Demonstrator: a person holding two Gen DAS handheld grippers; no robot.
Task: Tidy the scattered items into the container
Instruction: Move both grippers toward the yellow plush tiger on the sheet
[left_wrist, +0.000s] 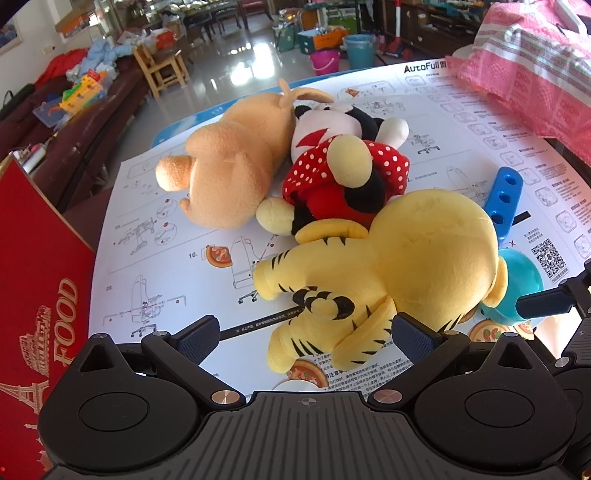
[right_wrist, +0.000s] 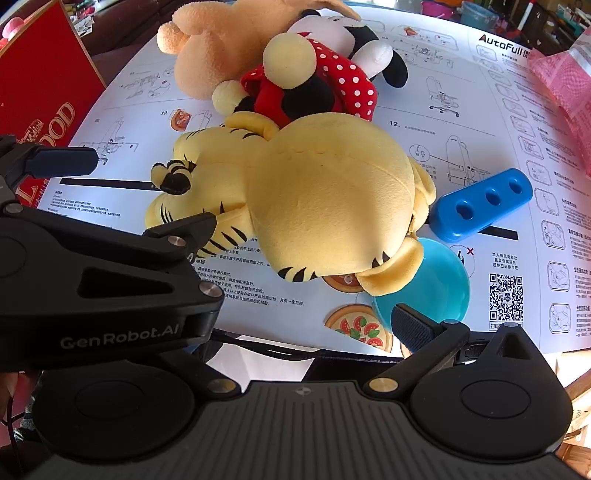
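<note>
A yellow striped tiger plush lies face down on the paper-covered table. Beyond it lie a mouse plush in a red polka-dot dress and a tan plush. To the right of the tiger are a blue block with three holes and a teal ball. My left gripper is open, with the tiger's hind legs between its fingers. My right gripper is open over the table's near edge, its right pad beside the ball and its left finger hidden.
A red box printed FOOD stands at the table's left. Pink patterned cloth covers the far right corner. A white instruction sheet covers the tabletop. A finger of the right gripper reaches in beside the ball.
</note>
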